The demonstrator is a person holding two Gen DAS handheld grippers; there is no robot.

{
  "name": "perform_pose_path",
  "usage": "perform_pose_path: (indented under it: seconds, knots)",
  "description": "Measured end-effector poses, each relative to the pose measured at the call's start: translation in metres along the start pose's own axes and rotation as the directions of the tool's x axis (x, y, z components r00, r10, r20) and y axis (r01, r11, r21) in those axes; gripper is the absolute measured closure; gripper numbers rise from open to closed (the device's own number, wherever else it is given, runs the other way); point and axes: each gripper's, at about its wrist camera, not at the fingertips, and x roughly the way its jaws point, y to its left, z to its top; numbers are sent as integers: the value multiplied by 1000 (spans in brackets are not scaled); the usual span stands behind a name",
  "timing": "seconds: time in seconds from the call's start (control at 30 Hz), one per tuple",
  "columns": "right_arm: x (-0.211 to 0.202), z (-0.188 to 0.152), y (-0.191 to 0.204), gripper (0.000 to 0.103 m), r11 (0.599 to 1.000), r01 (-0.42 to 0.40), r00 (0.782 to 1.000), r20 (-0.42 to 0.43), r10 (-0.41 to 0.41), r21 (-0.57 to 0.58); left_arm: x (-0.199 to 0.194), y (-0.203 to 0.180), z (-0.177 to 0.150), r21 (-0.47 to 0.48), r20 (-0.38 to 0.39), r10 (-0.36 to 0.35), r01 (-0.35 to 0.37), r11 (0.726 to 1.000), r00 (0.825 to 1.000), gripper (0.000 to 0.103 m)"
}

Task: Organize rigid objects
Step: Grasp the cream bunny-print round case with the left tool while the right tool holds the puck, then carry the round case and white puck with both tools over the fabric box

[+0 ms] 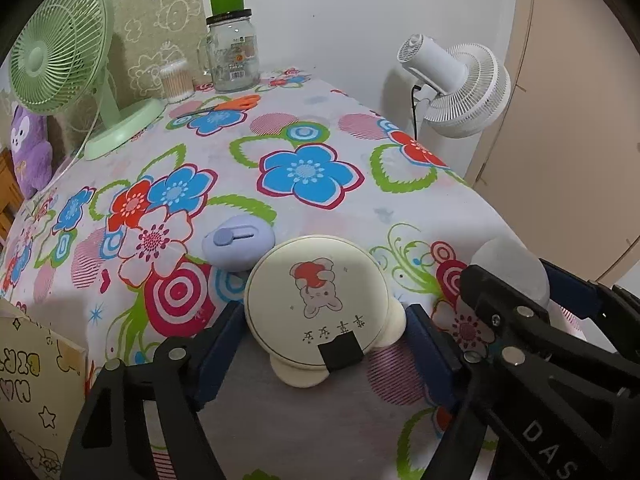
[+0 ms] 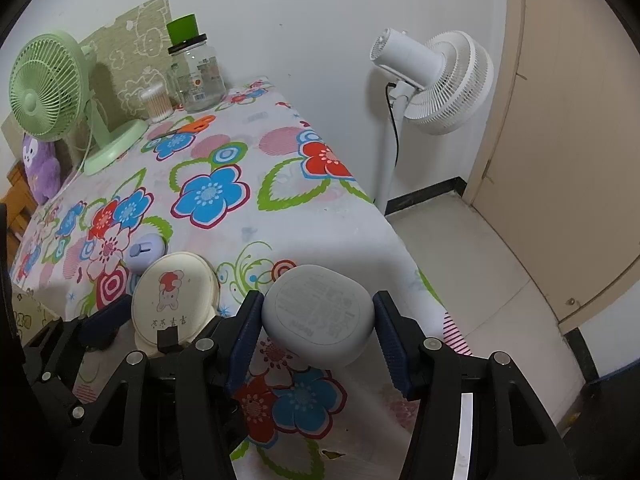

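Observation:
A cream round case with a bunny picture point(image 1: 316, 308) lies on the floral tablecloth between the fingers of my left gripper point(image 1: 320, 340); the jaws stand wide and are not pressing it. It also shows in the right wrist view point(image 2: 172, 300). A lilac oval box cutter point(image 1: 238, 242) lies just beyond it. My right gripper point(image 2: 318, 320) is shut on a pale grey rounded case point(image 2: 318, 314), held at the table's right edge. The same case shows in the left wrist view point(image 1: 508, 268).
At the back stand a green desk fan point(image 1: 60, 52), a cotton swab box point(image 1: 176, 80), a glass jar point(image 1: 232, 52) and orange scissors point(image 1: 236, 104). A white floor fan point(image 2: 436, 76) stands right of the table. A printed box point(image 1: 32, 376) sits lower left.

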Motion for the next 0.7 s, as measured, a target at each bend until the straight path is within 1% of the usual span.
perform_pose_path:
  seconds: [0.2,0.37,0.7]
  knots:
    - [0,0,-1,44,1000,5,1000,-3,-5,-2,-1,-2,0,8,7,4,-4,1000,1000,22]
    - [-2,-1,2,44,1000,-2,1000,-5,2,-11,-6,-1,-3,10,6,-8,8,1000,1000,22]
    - [-14,-9,12,44,999,-34,999,1,34,-19,-24,6,-13,2,19,10,-10,1000,1000,22]
